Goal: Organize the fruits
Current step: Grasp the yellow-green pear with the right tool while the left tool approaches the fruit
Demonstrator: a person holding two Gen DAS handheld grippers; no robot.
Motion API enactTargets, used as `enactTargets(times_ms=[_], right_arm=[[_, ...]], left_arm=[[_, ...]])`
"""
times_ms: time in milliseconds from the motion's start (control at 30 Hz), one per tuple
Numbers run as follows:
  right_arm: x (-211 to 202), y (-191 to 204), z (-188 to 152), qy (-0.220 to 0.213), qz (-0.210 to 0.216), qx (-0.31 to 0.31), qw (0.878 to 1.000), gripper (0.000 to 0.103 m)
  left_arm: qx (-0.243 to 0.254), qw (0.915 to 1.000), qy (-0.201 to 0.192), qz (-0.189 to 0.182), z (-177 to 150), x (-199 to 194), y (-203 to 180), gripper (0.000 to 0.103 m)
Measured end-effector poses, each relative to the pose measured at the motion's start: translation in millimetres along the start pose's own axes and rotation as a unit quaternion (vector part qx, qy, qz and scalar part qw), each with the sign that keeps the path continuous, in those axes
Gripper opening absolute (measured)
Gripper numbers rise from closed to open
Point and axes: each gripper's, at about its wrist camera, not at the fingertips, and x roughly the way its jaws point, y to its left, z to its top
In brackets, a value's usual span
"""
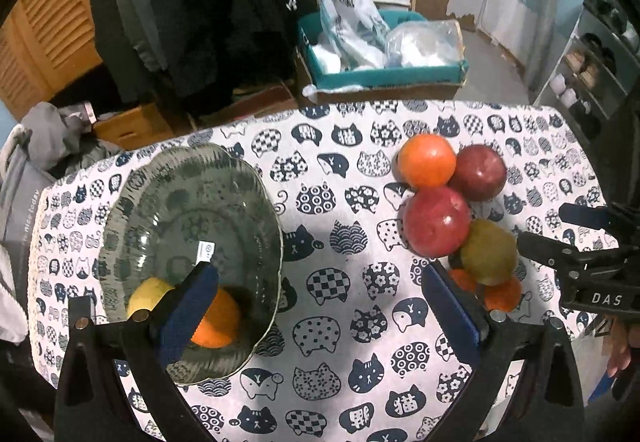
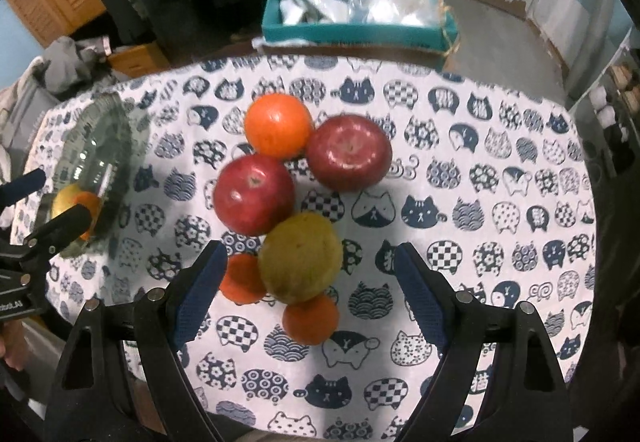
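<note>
A glass bowl point(image 1: 192, 210) on the cat-print tablecloth point(image 1: 320, 170) holds a yellow fruit point(image 1: 150, 296) and an orange point(image 1: 218, 322). My left gripper point(image 1: 318, 269) is open, its left finger over the bowl and only cloth between the pads. To the right lie an orange point(image 2: 278, 124), two red apples point(image 2: 254, 194) point(image 2: 348, 152), a greenish-yellow fruit point(image 2: 300, 258) and two small oranges point(image 2: 242, 278) point(image 2: 310, 318). My right gripper point(image 2: 308, 247) hangs open over the greenish fruit and small oranges, with its pads clear of them.
Beyond the table's far edge stands a teal box point(image 1: 384, 76) with plastic bags. Grey clothing point(image 1: 44, 146) is piled at the left, and a shelf with shoes point(image 1: 580, 82) is at the right. A hand point(image 1: 620, 350) holds the right gripper's grip.
</note>
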Motion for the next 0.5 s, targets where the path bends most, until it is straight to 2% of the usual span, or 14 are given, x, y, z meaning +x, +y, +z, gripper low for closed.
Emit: enactTargets(times_ms=[500], right_arm=[[58.2, -0.6, -7.6, 0.054, 0.005, 0.005, 0.999, 0.085]], left_arm=[[0.017, 0.9992, 0.036, -0.001, -4.4, 44.3, -12.6, 0.102]])
